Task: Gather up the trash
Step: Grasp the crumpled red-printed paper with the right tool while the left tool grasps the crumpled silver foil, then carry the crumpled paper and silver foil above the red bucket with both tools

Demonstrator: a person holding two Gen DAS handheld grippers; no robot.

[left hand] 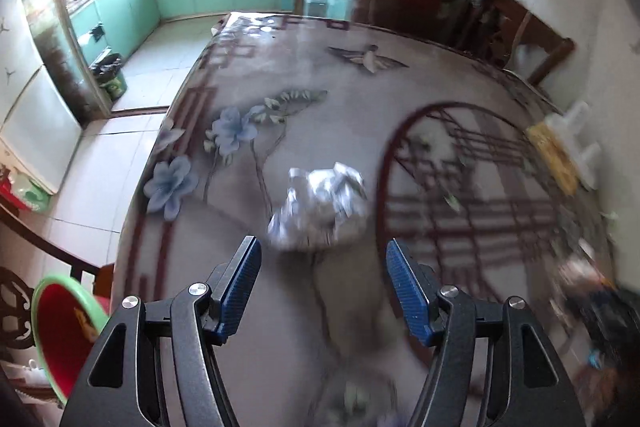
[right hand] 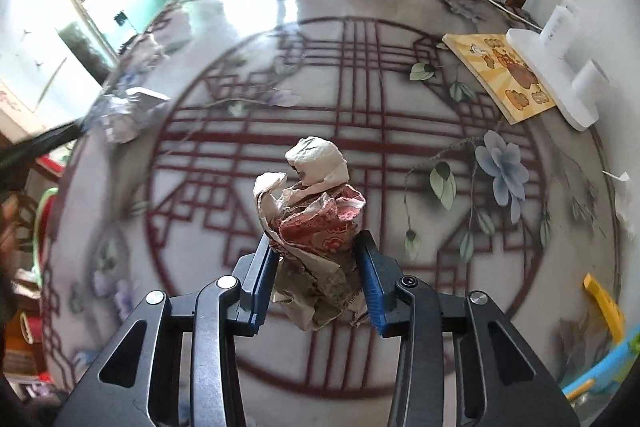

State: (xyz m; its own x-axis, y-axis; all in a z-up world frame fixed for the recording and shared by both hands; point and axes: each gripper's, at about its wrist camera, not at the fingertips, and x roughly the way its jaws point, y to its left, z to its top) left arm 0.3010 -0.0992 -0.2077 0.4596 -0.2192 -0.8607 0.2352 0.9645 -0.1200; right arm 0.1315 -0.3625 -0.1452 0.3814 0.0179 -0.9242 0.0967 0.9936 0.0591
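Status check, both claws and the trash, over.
Left claw open, lined up short of silver foil wad on table. Right claw shut on crumpled paper wad. Nothing between left claw and foil.

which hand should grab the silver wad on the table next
Left. The left gripper has its jaws open with the silver wad lying on the table just ahead, between them. The right gripper is shut on a paper wad, and the silver wad sits far off to its left.
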